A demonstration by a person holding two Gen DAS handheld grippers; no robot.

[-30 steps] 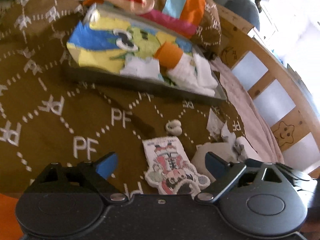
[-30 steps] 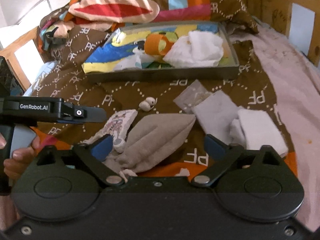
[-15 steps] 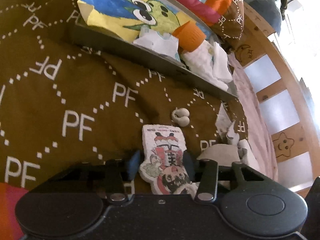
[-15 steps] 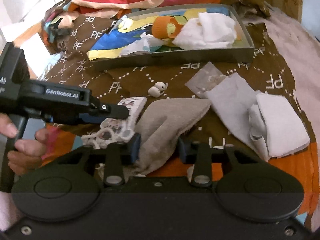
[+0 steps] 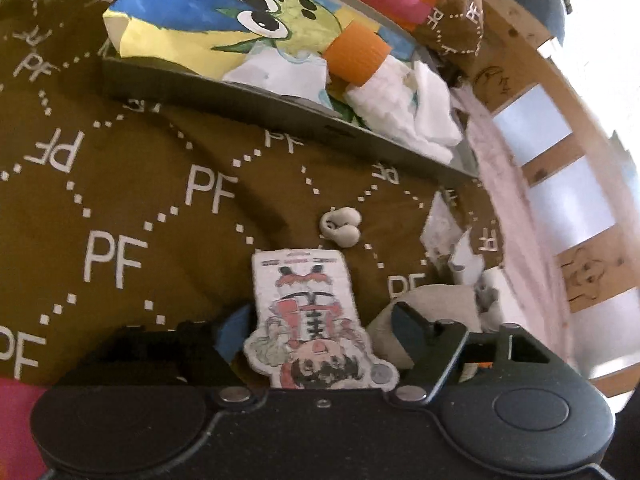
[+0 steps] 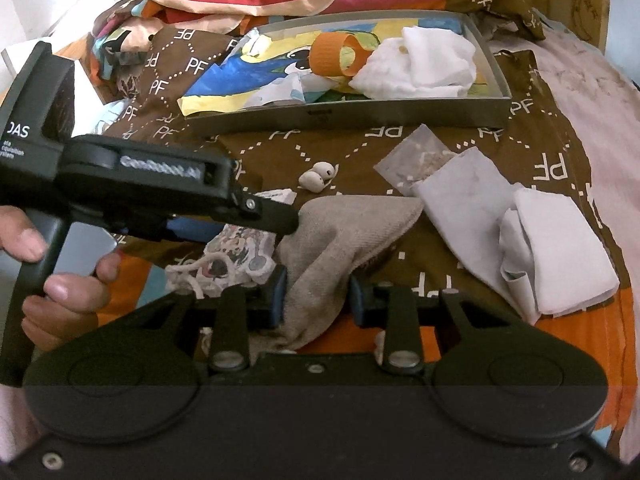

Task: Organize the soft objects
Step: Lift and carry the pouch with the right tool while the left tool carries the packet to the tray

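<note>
Left wrist view, your left hand-held gripper (image 5: 320, 326) spread wide around the flat cartoon-figure patch (image 5: 308, 312) on the brown bed cover (image 5: 120, 200), grey tray (image 5: 280, 114) beyond holding white cloths (image 5: 408, 108) and an orange fabric roll (image 5: 356, 56), right wrist view, your right hand-held gripper (image 6: 318, 296) clamped on the beige drawstring cloth pouch (image 6: 340, 236), near-closed.

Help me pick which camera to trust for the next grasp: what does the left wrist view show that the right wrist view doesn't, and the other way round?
Only the left wrist view shows the left gripper straddling the cartoon sticker head-on, jaws apart. Only the right wrist view shows the right gripper shut on the beige pouch, the folded white cloths, and the hand holding the other gripper. Both show the grey tray and the white earbuds.
</note>
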